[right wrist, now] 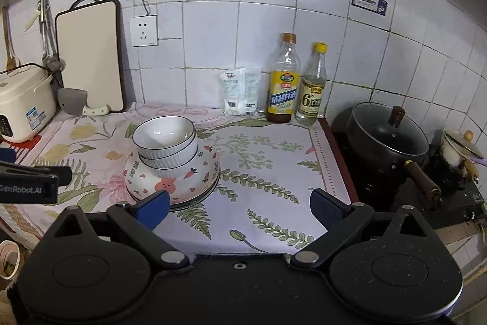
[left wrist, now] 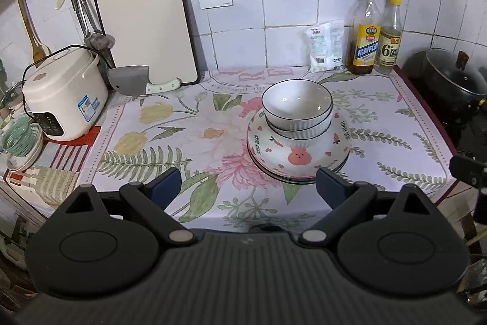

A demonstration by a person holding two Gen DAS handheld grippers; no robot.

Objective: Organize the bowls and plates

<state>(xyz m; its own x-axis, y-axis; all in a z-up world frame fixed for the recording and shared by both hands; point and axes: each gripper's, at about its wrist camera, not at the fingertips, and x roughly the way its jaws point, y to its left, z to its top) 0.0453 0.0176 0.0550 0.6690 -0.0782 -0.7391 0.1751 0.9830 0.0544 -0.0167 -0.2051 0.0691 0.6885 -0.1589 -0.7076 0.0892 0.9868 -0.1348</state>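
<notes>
Floral cloth [left wrist: 170,142] | 2 ribbed white bowls [left wrist: 296,108] atop cartoon plates [left wrist: 298,157], maybe 3 | both grippers [left wrist: 248,188] [right wrist: 240,209] wide, empty

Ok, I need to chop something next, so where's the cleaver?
The cleaver stands at the counter's back left, propped against the cutting board, just right of the rice cooker; the right wrist view shows it there too.

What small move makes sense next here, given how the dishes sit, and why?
Probably none beyond easing both grippers back. The two white ribbed bowls already sit nested on the pink-patterned plates, one stack on the floral cloth. The left gripper and right gripper are open, empty and short of the stack, so the organizing looks finished.
</notes>
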